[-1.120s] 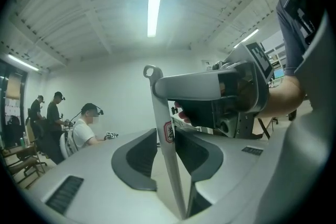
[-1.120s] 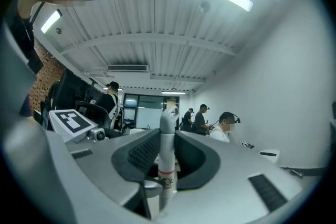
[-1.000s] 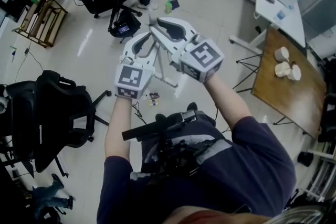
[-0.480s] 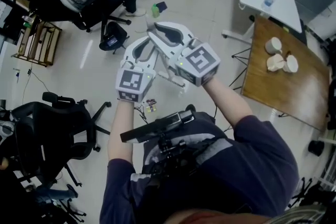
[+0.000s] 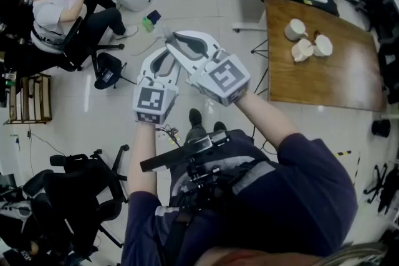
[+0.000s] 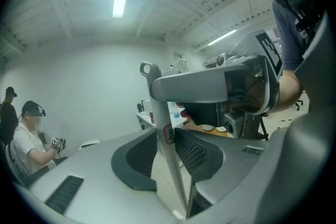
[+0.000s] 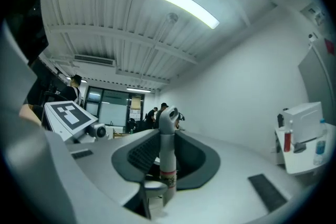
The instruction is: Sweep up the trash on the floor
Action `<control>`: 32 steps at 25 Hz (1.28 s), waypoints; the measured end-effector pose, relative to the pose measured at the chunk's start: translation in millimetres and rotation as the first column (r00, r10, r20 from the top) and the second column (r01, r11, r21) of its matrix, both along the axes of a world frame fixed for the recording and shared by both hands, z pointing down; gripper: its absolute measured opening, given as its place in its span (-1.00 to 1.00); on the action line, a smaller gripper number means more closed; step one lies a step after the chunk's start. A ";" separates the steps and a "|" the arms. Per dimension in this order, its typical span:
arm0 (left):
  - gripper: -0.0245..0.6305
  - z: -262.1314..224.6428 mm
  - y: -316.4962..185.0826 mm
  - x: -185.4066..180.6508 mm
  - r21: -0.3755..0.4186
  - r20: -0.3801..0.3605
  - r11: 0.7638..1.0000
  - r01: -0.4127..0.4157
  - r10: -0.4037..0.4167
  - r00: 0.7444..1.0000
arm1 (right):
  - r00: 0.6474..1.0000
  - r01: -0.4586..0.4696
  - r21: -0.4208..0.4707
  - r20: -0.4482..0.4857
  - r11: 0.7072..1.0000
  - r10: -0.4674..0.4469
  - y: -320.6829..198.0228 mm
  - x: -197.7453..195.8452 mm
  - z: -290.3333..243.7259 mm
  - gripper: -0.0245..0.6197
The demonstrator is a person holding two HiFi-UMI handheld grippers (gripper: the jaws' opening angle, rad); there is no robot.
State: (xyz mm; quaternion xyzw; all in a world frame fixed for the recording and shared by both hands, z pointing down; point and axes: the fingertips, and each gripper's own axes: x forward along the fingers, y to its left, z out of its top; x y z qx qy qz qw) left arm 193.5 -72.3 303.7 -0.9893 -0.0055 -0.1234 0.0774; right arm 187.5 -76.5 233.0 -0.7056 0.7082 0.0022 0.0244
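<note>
1. Head view
   - The left gripper (image 5: pixel 159 54) and the right gripper (image 5: pixel 177 40) are crossing near their tips, well to the left of the wooden table (image 5: pixel 324 81).
   - The right gripper is lying nearer the table and reaching over the left one.
   - Three white cups (image 5: pixel 305 40) are standing together on the table's far part.
   - Small scraps (image 5: pixel 168 132) are lying on the tiled floor, well to the left of the table and just under the left gripper's marker cube in frame (too small to identify).
   - A seated person (image 5: pixel 53 12) is sitting much farther left of the table.

2. Left gripper view
   - The left gripper's jaws are clamping a slim pole (image 6: pixel 169 160).
   - The pole is rising between the pads, slightly tilted, with a hanging eye at its top and a red label level with the jaw tips.
   - The right gripper is crossing overhead.
   - The table, with the cups on it, is showing beyond the pole, to its right.

3. Right gripper view
   - The right gripper's jaws are clenching a round grey handle (image 7: pixel 167 157).
   - The handle is standing upright between the pads, with a loop at its top and a red band low down.
   - The left gripper's marker cube is showing at the left.
</note>
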 end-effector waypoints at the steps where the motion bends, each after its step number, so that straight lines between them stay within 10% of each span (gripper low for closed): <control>1: -0.61 3.4 2.7 11.0 0.000 0.004 1.000 -0.027 0.027 1.000 | 1.000 -0.025 -0.007 0.003 1.000 0.025 2.3 11.5 3.5 -0.60; 9: -0.61 23.4 16.1 87.0 -0.017 0.003 0.964 -0.267 0.267 0.964 | 0.960 -0.274 -0.095 0.041 0.957 0.278 14.7 94.0 22.9 -0.60; 16: -0.61 29.5 36.2 139.2 -0.018 -0.013 0.863 -0.505 0.505 0.863 | 0.878 -0.475 -0.107 0.007 0.874 0.478 31.8 144.8 33.3 -0.60; 32: -0.62 95.6 79.1 210.5 -0.040 0.094 0.772 -0.635 0.636 0.766 | 0.767 -0.624 -0.180 0.042 0.760 0.640 77.3 216.5 99.7 -0.59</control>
